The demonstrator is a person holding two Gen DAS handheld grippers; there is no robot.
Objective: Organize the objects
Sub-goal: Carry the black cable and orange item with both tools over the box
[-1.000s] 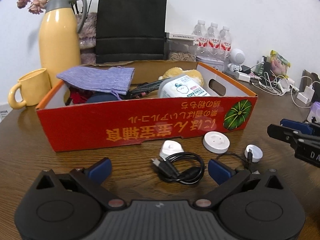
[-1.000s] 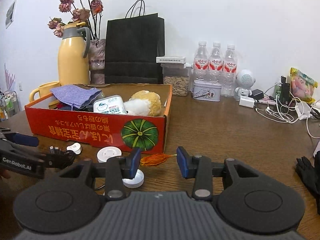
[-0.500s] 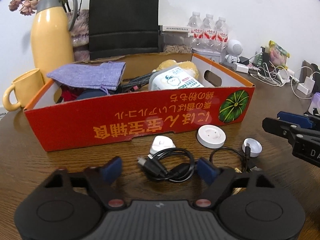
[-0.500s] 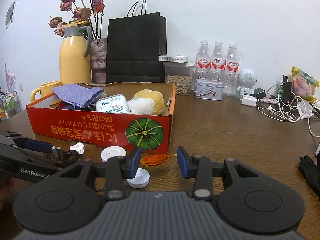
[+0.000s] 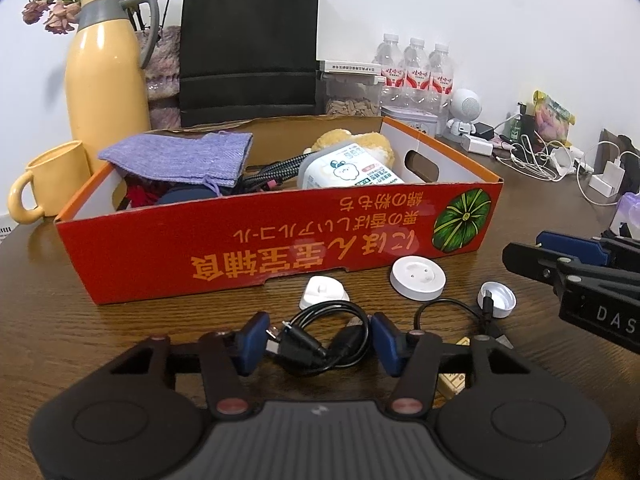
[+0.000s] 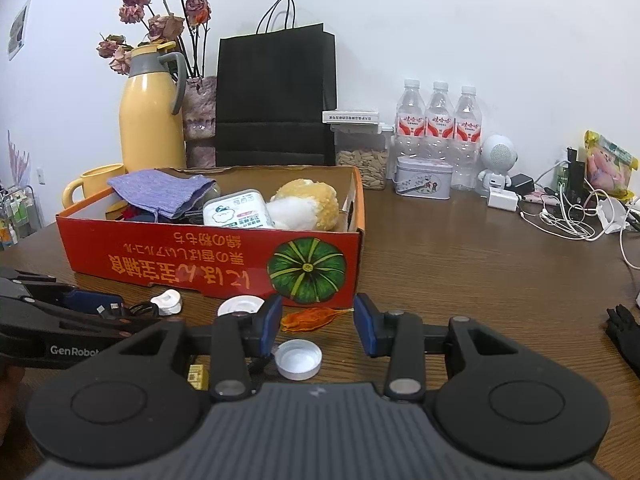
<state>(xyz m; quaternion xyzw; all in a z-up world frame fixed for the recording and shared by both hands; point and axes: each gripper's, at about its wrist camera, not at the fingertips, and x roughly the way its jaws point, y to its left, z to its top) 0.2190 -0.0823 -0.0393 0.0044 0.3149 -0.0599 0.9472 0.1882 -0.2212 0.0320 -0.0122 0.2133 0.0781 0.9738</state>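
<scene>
Cable, a coiled black cord, lies on the brown wooden table low in the frame, between the left tool, whose jaws have just been closing around it. Right tool hangs part-open and empty, low centre, near the red cardboard box.

Bright even indoor light; soft shadows; sharp focus; strong fisheye bending, dark vignette at corners.

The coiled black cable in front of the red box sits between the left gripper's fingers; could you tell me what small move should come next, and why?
Probably finish closing the left gripper on the coiled black cable. Its jaws have just been closing, the coil lies between the blue pads, and small gaps seem to remain, so it likely isn't gripped yet. The open red box stands right behind it.
</scene>
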